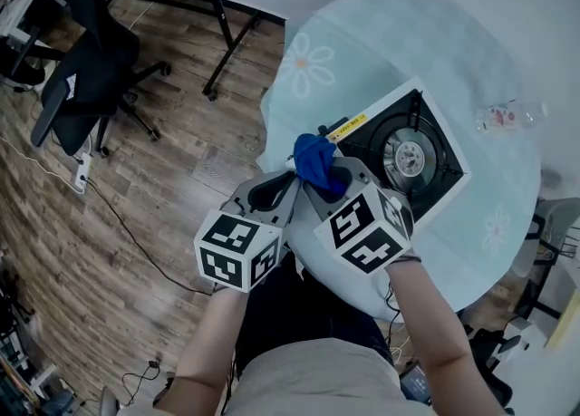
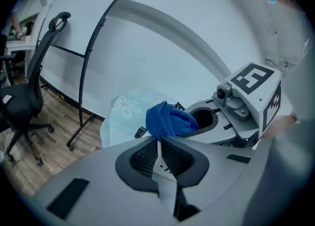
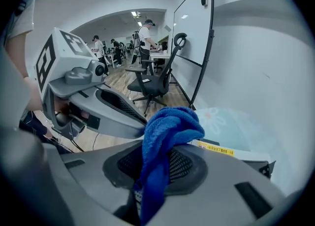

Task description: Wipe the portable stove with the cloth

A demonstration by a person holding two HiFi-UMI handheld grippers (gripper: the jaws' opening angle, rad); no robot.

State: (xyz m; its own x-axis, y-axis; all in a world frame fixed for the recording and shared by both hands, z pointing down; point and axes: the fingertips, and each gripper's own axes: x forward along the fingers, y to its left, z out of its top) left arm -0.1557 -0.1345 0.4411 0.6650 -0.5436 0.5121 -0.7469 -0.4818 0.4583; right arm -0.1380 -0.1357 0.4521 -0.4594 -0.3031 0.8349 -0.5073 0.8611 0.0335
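Table edge runs just left of stove; open floor beyond. Right gripper clamps cloth above stove's near corner; left gripper closed, tips at cloth.

- The left gripper had its jaws pressed together, tips just beside the cloth.
- The right gripper was clamped on the cloth.
- Both forearms reached forward, with the grippers side by side and their tips converging.
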